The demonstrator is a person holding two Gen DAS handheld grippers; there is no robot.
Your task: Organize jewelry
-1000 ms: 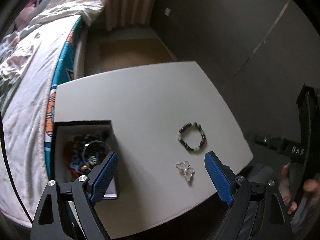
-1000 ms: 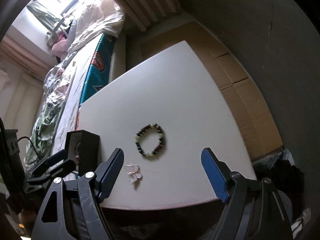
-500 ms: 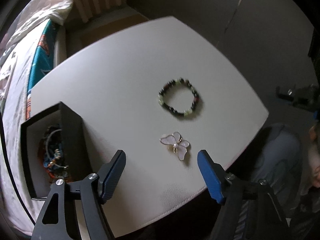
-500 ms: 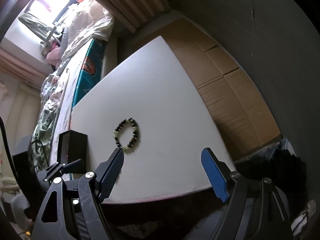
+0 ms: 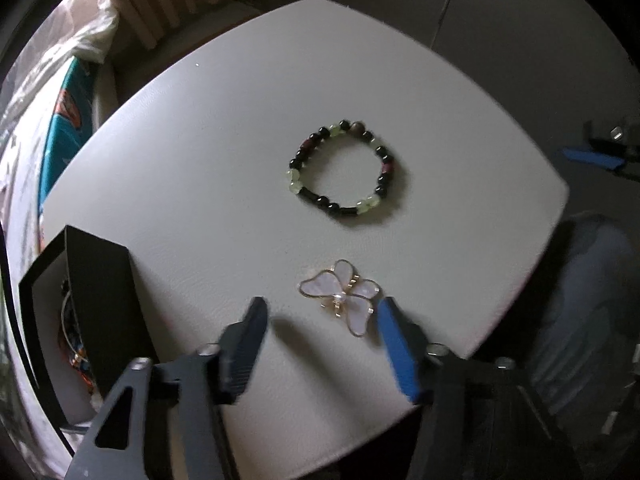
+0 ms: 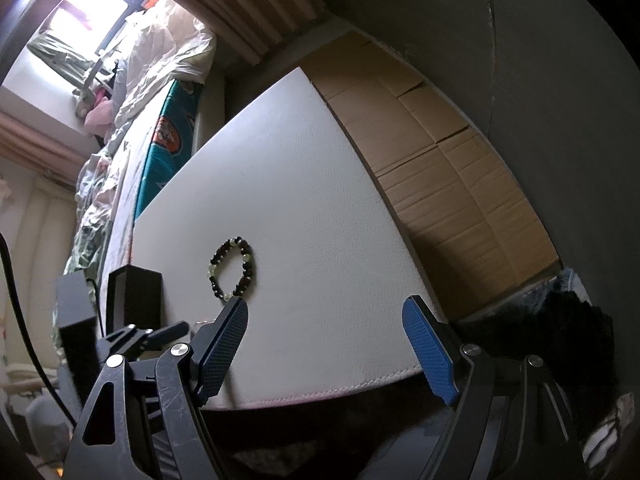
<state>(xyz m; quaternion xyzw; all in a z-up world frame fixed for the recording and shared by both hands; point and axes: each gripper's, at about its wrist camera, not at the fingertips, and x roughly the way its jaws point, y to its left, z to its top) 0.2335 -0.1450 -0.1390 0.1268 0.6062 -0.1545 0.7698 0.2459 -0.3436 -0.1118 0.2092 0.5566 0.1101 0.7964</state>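
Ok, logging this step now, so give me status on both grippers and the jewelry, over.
Left gripper open, low over butterfly brooch. Right gripper open, empty, at table edge. Bead bracelet loose on table; black box left. Nothing in the way.

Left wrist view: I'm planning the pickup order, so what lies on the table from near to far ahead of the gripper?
Left gripper → butterfly brooch → bead bracelet → far edge of the table.

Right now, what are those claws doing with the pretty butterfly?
A person is tidying jewelry. The left claw, open, is low over the white table, its fingers either side of the butterfly brooch. The beaded bracelet lies beyond it. The black jewelry box already holds pieces. The right claw waits open.
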